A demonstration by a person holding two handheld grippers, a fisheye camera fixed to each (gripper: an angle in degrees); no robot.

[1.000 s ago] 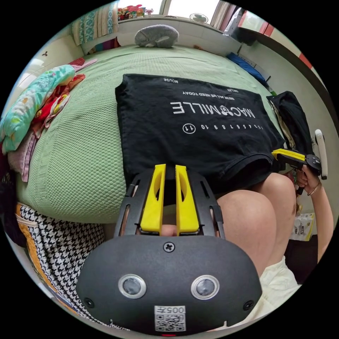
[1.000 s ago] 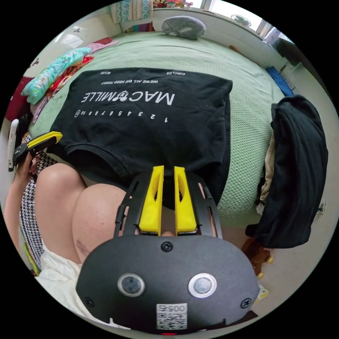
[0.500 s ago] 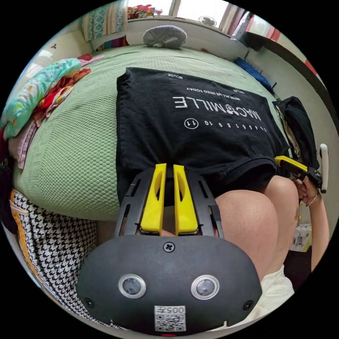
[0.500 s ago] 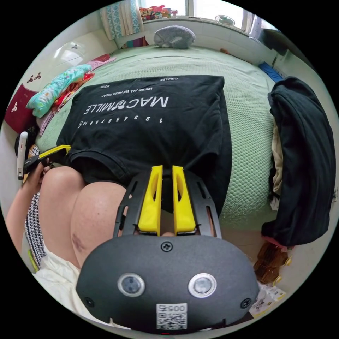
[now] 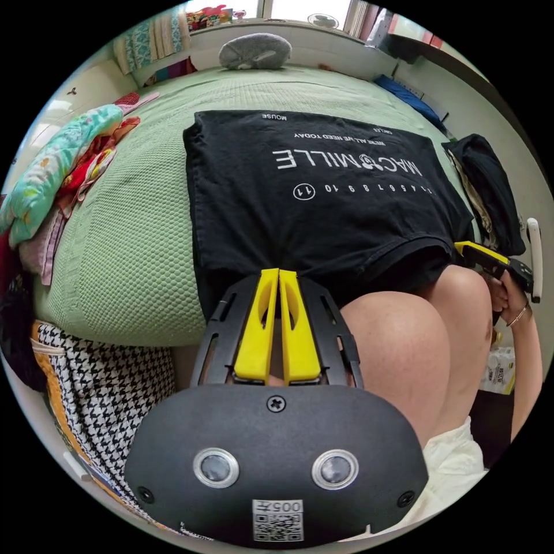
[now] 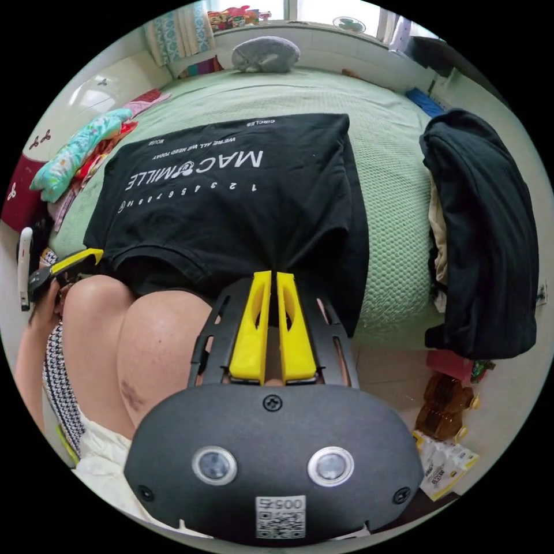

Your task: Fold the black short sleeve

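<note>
left gripper (image 5: 279,276) pinching shirt (image 5: 323,202) hem | right gripper (image 6: 273,278) pinching other corner | likely to lift hem for fold over bed (image 5: 127,242)

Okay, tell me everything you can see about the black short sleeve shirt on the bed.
The black short sleeve shirt lies spread over a green textured bedspread, white printed lettering facing up. It looks like soft cotton knit, and its side edges look folded in. Its near edge hangs off the bed towards the person's knees. The left gripper and the right gripper each pinch that near edge, jaws nearly closed on the fabric.
</note>
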